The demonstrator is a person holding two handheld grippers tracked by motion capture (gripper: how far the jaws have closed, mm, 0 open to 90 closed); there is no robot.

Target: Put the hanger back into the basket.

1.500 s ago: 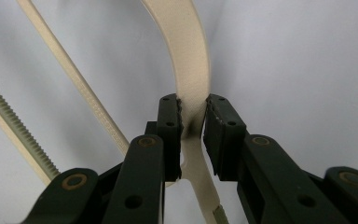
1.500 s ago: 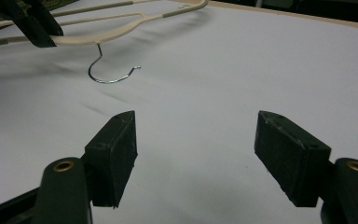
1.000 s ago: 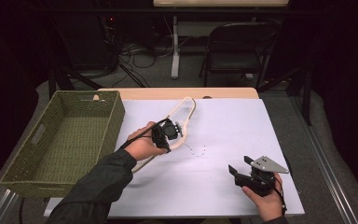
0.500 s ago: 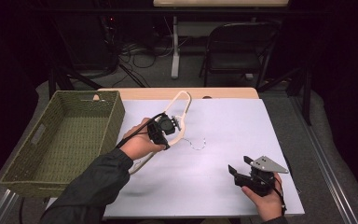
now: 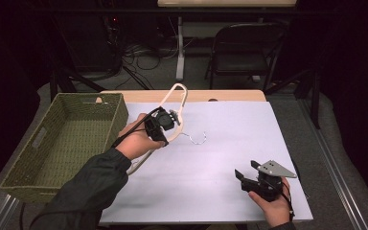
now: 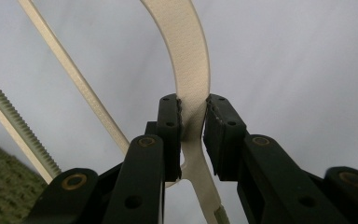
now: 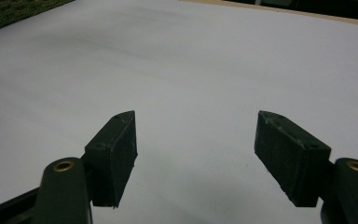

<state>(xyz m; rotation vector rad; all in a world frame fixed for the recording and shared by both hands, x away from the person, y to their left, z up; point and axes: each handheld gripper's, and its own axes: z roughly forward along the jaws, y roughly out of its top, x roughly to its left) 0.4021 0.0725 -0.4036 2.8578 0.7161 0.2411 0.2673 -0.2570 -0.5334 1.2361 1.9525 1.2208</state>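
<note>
A cream plastic hanger [image 5: 185,103] hangs tilted in the air over the white table sheet, its thin wire hook [image 5: 197,139] pointing right. My left gripper [image 5: 171,118] is shut on it. In the left gripper view both pads pinch the hanger's flat curved arm [image 6: 186,60] at the left gripper's tips [image 6: 193,123]. The hanger's lower end reaches down past the hand toward the basket side. My right gripper [image 5: 247,170] rests near the front right of the sheet, open, and the right gripper view shows bare sheet between its jaws [image 7: 196,149].
A green woven basket [image 5: 120,117] stands on the table's left, just beside the left hand; its corner also shows as a basket edge [image 6: 0,186] and a basket rim [image 7: 9,9]. The white sheet [image 5: 211,191] covers the table. A dark chair [image 5: 244,52] stands beyond the far edge.
The left hand has risen with the hanger and drifted a little toward the basket, lifting the wire hook higher. The right hand and its gripper have not moved.
</note>
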